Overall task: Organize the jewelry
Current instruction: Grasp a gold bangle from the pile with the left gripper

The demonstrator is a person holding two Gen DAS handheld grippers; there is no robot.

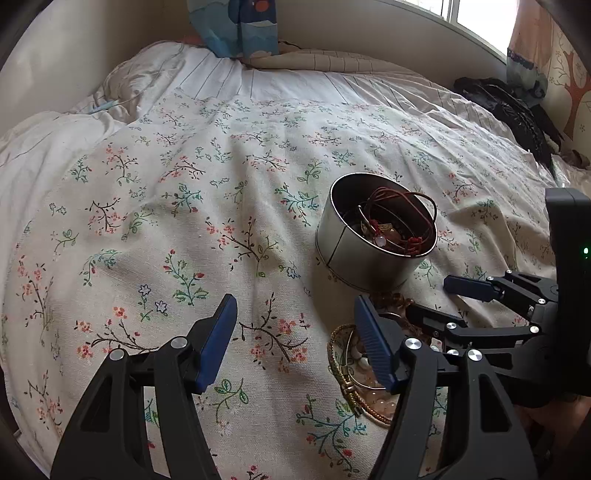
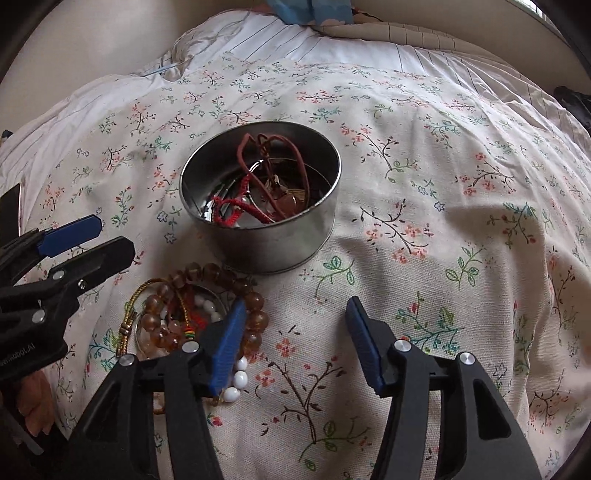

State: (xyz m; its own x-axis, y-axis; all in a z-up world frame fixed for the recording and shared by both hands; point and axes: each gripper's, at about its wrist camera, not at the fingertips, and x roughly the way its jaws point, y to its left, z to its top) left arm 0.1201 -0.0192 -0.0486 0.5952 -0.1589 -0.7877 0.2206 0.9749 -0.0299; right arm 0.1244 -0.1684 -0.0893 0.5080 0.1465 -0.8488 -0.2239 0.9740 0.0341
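Tongs came first in both views: our left tongs [image 1: 295, 343] stood apart over bare floral bedspread [image 1: 207, 192], nothing between their blue pads, and our right tongs [image 2: 295, 343] stood apart too, empty, with 1 blue pad just over the near edge of the jewelry pile [image 2: 184, 317].

That pile lay on the bed just this side of the round metal tin [image 2: 273, 243]. We made out an amber bead bracelet [image 2: 255, 306] curving round it, a string of white beads [image 2: 238, 376] at the near edge, and a gold braided cord [image 2: 127, 321] on its left side; what lay in the middle was too tangled for us to name. Beyond it the tin stood upright and open, already holding red cords [image 2: 236, 206] and a few other pieces, so we judged the sorting partly done.

For the step in hand, picking the next piece, we judged it best to shift the right tongs toward the pile so that only 1 strand sat between the pads, the amber bracelet's outer arc being the easiest target. Closing on a single strand seemed safer than biting into the heap, since the cords looked entwined and could drag neighbours along. We thought the soft bed would give under pressure, so a light descent mattered.

Farther off lay striped bedding [image 1: 288, 85] and a blue patterned pillow [image 1: 236, 29].
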